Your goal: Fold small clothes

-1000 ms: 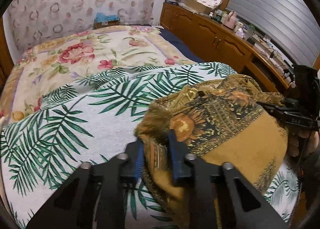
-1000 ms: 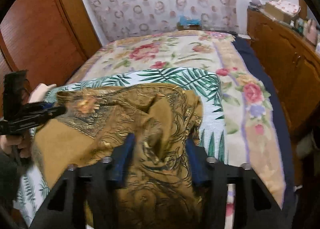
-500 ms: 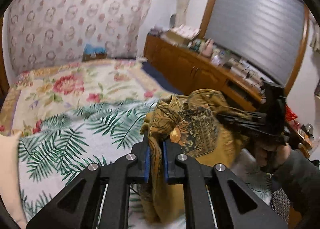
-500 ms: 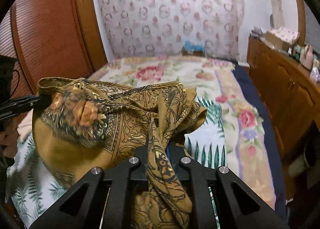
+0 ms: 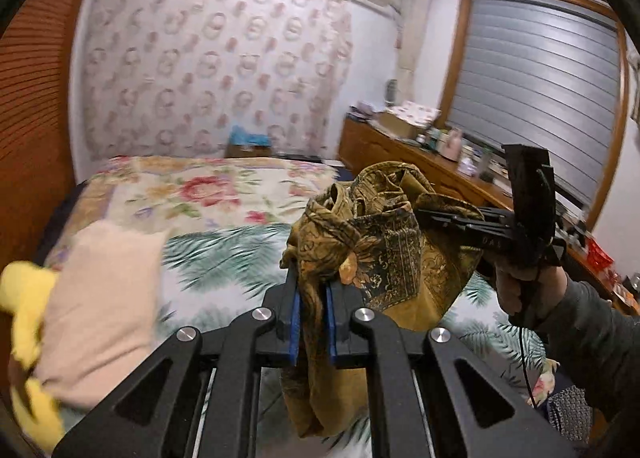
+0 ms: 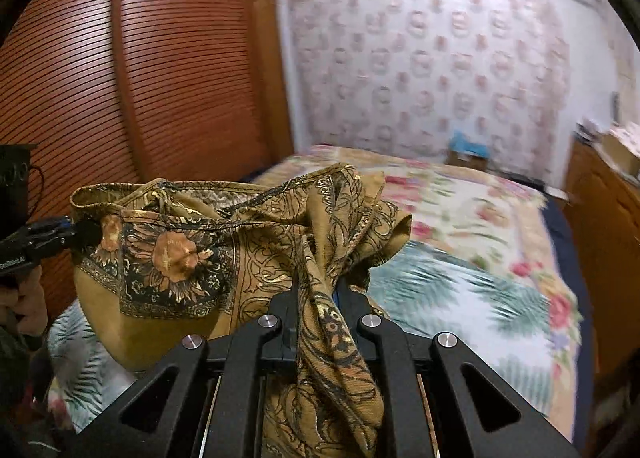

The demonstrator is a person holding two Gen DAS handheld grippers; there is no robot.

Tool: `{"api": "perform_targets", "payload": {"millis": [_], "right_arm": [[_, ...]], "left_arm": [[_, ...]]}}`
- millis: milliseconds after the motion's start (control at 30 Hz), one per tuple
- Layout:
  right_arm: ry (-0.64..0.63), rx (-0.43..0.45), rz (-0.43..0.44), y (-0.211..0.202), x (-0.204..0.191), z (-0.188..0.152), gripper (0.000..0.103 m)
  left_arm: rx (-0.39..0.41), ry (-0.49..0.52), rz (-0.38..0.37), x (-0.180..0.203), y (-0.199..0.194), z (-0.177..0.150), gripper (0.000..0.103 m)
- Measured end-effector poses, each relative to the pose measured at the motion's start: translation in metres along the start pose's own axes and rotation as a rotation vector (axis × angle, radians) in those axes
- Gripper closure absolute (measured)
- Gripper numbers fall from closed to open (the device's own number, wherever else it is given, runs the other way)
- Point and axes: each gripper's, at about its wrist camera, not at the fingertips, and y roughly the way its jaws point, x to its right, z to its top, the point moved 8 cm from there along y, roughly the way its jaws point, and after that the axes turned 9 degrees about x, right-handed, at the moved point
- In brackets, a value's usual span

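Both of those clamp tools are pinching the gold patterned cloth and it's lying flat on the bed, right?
Not quite. Both the left gripper and the right gripper are shut on the gold patterned cloth, but it isn't lying flat: the right wrist view shows it bunched and hanging between them above the bed.

Bed [image 5: 200, 193] – palm-leaf cloth [image 5: 224, 258], beige pillow [image 5: 100, 298].

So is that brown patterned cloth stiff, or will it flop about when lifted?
Probably floppy: the brown cloth sags between the left gripper and right gripper, with loose ends drooping below each. It looks thin and light, bunching into soft folds.
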Motion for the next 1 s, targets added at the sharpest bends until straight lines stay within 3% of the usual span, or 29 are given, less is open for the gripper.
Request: {"api": "perform_targets", "payload": {"millis": [200,300,533,800,1000], "right_arm": [[-0.052,0.008,0.107,0.047,-0.042,0.024,0.093],[-0.085,0.014,0.139,0.079,-0.039,0.040,0.093],[-0.236,-0.018,0.194,0.169,-0.072,0.068,0.093],[-0.297,-0.051,0.246,0.241,-0.092,0.085,0.093],[-0.318,-0.116,0.263,0.298,-0.114,0.066,0.093]], "left_arm": [[0.051,-0.036,0.122,-0.064,-0.037,0.005,0.092],[0.070,-0.052,0.181,-0.094,-0.040,0.005,0.092],[0.097,-0.205,0.312,-0.179,-0.043,-0.021,0.092],[0.082,-0.246,0.378,-0.221,-0.044,-0.044,0.092],[0.059,-0.261,0.419,-0.232,-0.049,-0.061,0.092]]}}
